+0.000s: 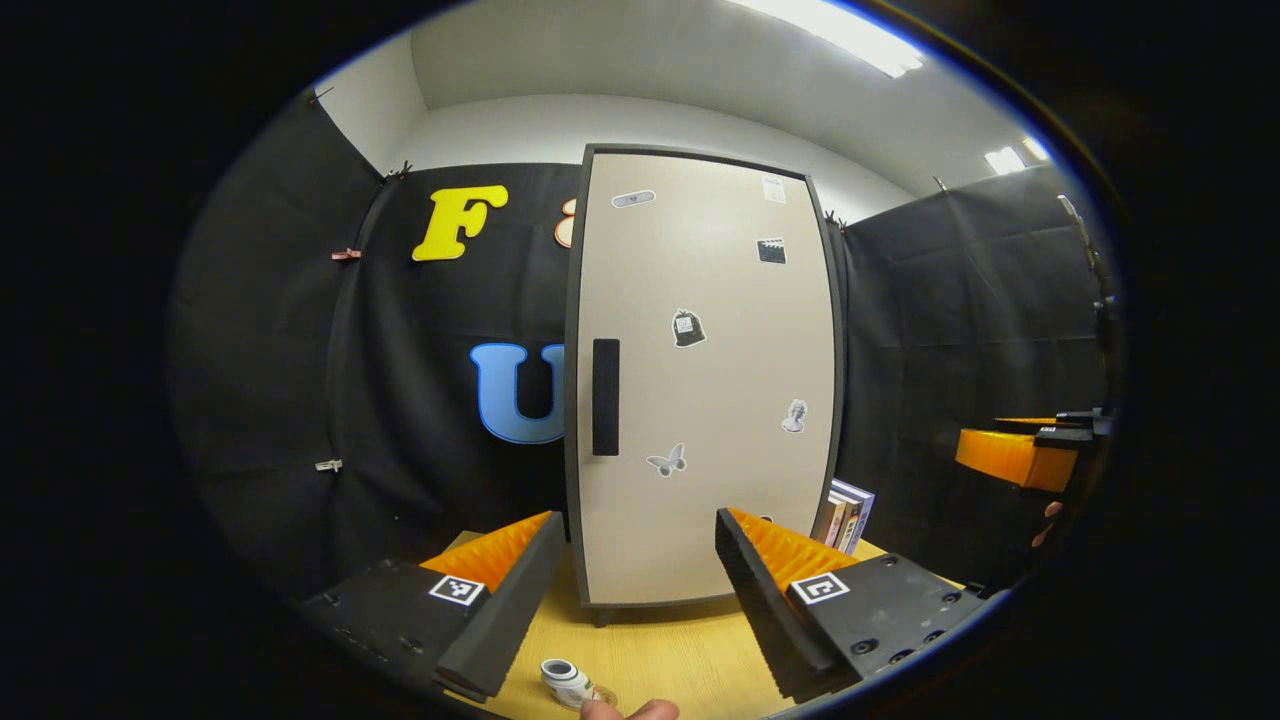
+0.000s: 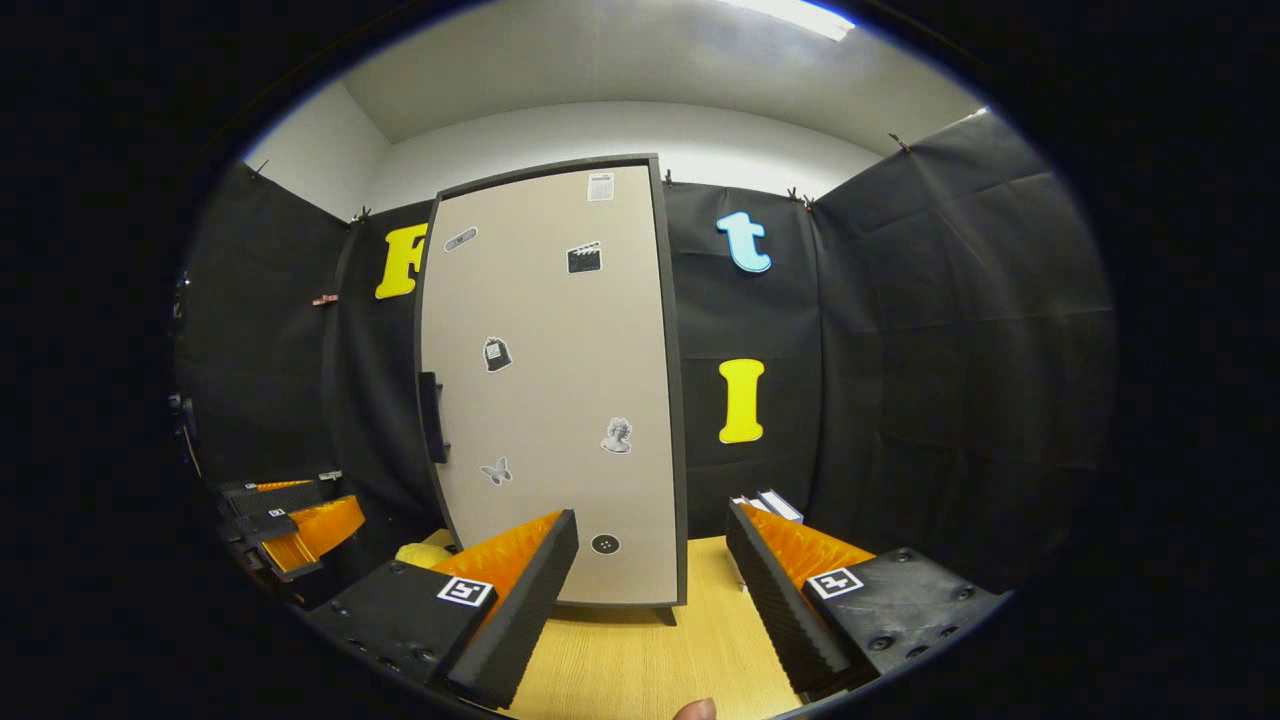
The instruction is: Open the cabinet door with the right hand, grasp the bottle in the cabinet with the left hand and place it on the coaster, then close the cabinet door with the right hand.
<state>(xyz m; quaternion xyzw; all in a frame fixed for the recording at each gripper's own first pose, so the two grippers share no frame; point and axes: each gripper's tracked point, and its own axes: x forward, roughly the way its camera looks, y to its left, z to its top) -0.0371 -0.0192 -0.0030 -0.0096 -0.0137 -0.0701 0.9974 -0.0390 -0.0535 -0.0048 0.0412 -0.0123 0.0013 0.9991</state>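
Facing the closed cabinet door point(image 1: 705, 380), both grippers hover spread and empty over the tabletop point(image 1: 660, 650).
Left gripper point(image 1: 632, 600) and right gripper point(image 2: 650, 600) point at twelve o'clock; a small bottle point(image 1: 566, 682) lies at six o'clock in the left gripper view.

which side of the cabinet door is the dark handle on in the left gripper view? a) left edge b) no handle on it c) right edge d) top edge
a: in the left gripper view the dark vertical handle sits along the left edge of the shut cabinet door, about halfway up, with the stickers to its right.
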